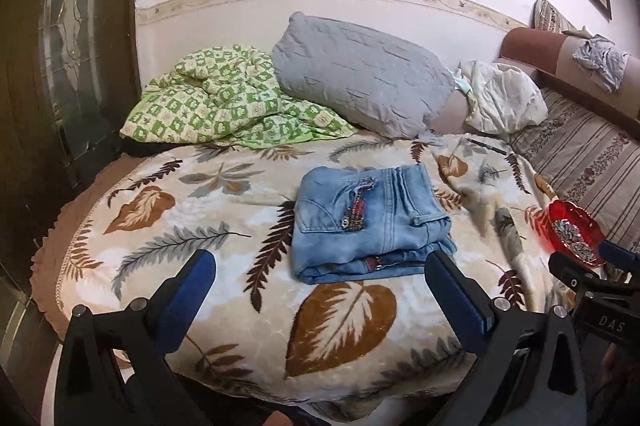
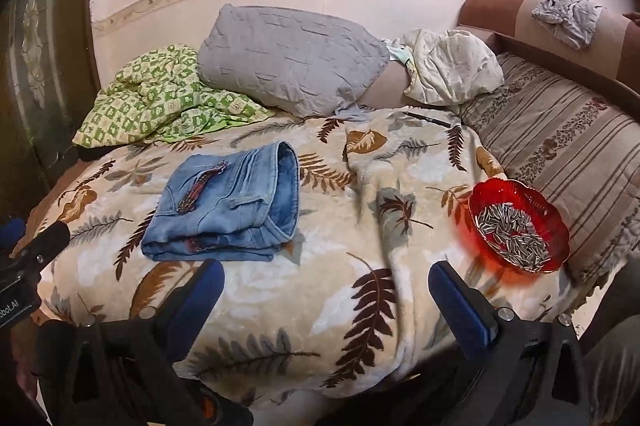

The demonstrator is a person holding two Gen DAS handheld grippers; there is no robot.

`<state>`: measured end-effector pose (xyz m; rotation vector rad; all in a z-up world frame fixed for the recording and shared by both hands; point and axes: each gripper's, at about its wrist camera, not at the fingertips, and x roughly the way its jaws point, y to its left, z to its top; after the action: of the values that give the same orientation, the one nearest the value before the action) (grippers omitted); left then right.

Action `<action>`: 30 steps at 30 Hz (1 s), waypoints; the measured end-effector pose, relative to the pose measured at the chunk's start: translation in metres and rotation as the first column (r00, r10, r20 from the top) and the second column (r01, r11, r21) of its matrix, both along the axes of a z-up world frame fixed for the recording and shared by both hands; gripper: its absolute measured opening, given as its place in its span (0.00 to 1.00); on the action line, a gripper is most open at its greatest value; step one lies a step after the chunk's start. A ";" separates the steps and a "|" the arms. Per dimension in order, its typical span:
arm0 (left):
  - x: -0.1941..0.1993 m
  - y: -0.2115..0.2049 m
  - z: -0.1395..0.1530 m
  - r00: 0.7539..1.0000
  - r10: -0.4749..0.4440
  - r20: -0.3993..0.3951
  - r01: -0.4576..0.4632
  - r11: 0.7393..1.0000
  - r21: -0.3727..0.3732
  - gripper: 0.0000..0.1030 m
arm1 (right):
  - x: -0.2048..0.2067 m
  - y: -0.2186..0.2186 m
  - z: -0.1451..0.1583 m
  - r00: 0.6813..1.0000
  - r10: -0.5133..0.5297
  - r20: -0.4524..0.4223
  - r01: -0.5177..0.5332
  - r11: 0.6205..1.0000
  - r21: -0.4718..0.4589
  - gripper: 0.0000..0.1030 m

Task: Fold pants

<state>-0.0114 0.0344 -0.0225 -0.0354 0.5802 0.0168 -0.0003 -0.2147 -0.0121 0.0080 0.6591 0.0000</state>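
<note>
Both grippers hang side by side, pointing forward. The left gripper (image 1: 320, 274) has its blue fingers spread wide, gripping nothing; the right gripper (image 2: 326, 286) is likewise wide apart.

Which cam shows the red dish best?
Right wrist. The red dish sits whole on the blanket, seeds inside clearly visible. Left wrist shows the dish at the right edge, partly hidden by the right gripper.
</note>
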 end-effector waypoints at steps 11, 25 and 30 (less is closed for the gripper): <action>0.004 0.004 -0.003 1.000 0.010 -0.019 -0.011 0.998 -0.064 1.00 | 0.000 -0.001 -0.001 1.000 -0.008 0.001 0.008 1.000 0.007 1.00; 0.003 -0.002 -0.001 1.000 0.007 -0.022 -0.007 1.000 -0.024 1.00 | 0.005 -0.002 -0.001 1.000 -0.007 -0.001 0.007 1.000 0.007 1.00; 0.004 -0.002 0.000 1.000 0.005 -0.022 -0.005 1.000 -0.025 1.00 | 0.006 -0.003 0.000 1.000 -0.005 -0.003 0.005 1.000 0.010 1.00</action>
<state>-0.0076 0.0328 -0.0223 -0.0609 0.6020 0.0147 0.0053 -0.2180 -0.0124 0.0196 0.6625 -0.0012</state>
